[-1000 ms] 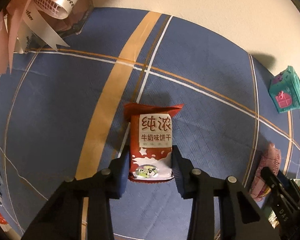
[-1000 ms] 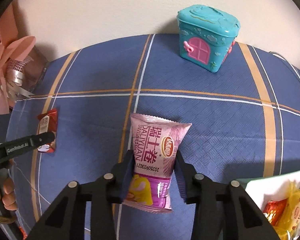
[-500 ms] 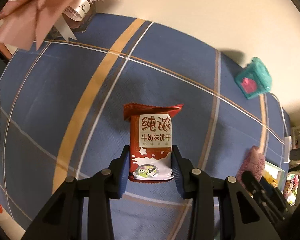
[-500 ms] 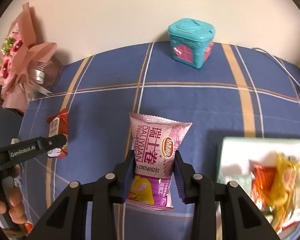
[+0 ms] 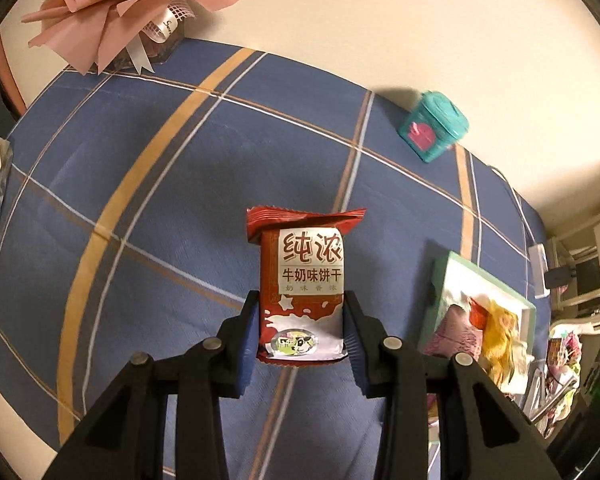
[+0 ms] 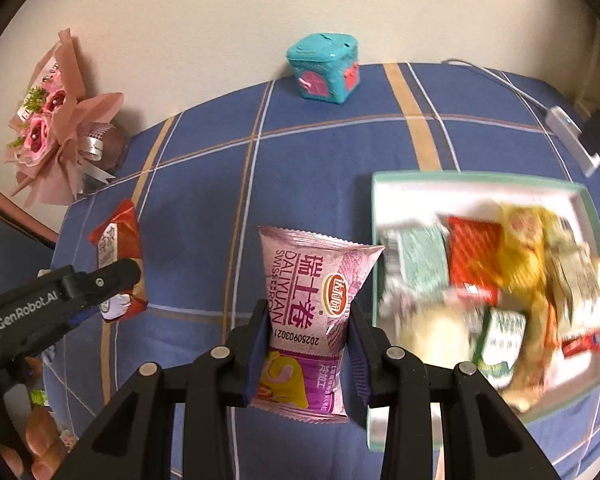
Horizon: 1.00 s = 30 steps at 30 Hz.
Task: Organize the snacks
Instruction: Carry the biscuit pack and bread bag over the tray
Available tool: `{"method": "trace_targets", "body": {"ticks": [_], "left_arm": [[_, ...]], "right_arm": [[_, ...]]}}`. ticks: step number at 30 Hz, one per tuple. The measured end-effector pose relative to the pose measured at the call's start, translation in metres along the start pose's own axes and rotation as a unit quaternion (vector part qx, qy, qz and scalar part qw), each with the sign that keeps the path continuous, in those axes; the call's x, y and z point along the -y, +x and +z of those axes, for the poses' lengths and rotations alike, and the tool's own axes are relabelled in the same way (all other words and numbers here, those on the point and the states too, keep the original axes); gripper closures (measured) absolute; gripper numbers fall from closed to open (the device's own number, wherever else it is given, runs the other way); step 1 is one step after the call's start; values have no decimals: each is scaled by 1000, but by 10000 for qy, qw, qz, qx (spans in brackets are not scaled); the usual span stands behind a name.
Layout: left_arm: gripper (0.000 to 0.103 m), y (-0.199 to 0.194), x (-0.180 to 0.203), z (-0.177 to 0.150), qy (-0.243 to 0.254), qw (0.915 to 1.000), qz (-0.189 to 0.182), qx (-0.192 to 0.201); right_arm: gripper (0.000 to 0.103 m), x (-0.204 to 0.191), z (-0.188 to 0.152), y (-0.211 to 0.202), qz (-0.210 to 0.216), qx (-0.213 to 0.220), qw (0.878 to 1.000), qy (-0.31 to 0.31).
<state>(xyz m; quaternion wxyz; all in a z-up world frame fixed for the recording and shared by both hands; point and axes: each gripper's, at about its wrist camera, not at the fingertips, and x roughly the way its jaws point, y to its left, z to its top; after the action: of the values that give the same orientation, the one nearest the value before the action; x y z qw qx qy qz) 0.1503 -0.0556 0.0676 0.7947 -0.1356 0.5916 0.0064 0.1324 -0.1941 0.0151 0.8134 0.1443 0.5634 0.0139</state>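
Observation:
My left gripper (image 5: 302, 330) is shut on a red milk-biscuit packet (image 5: 304, 280) and holds it above the blue plaid cloth; the same packet (image 6: 114, 256) and left gripper (image 6: 100, 284) show at the left of the right wrist view. My right gripper (image 6: 306, 340) is shut on a pink Swiss-roll packet (image 6: 308, 312), held in the air just left of a white tray with a green rim (image 6: 384, 184). The tray holds several wrapped snacks, blurred. It also shows at the right of the left wrist view (image 5: 496, 284).
A teal toy house (image 6: 324, 70) stands at the back by the wall, also in the left wrist view (image 5: 434, 128). A pink flower bouquet (image 6: 56, 128) stands at the back left. A white charger with cable (image 6: 572, 136) lies far right.
Both grippers have lifted with their packets and swung right. The snack tray has come into full view beside the right gripper.

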Motion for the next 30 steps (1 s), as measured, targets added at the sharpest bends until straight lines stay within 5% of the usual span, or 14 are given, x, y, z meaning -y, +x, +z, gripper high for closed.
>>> {"method": "trace_targets", "body": {"ticks": [13,30], "left_arm": [[62,-15,48,-50,94,9995,-282,120],[62,-3,161,-73,1120,9892,-923,-195]], "right_arm": [[64,40,-26,-40,-109,394,9983,412],[64,169,-13,-77,-644,988,9778,1730]]}}
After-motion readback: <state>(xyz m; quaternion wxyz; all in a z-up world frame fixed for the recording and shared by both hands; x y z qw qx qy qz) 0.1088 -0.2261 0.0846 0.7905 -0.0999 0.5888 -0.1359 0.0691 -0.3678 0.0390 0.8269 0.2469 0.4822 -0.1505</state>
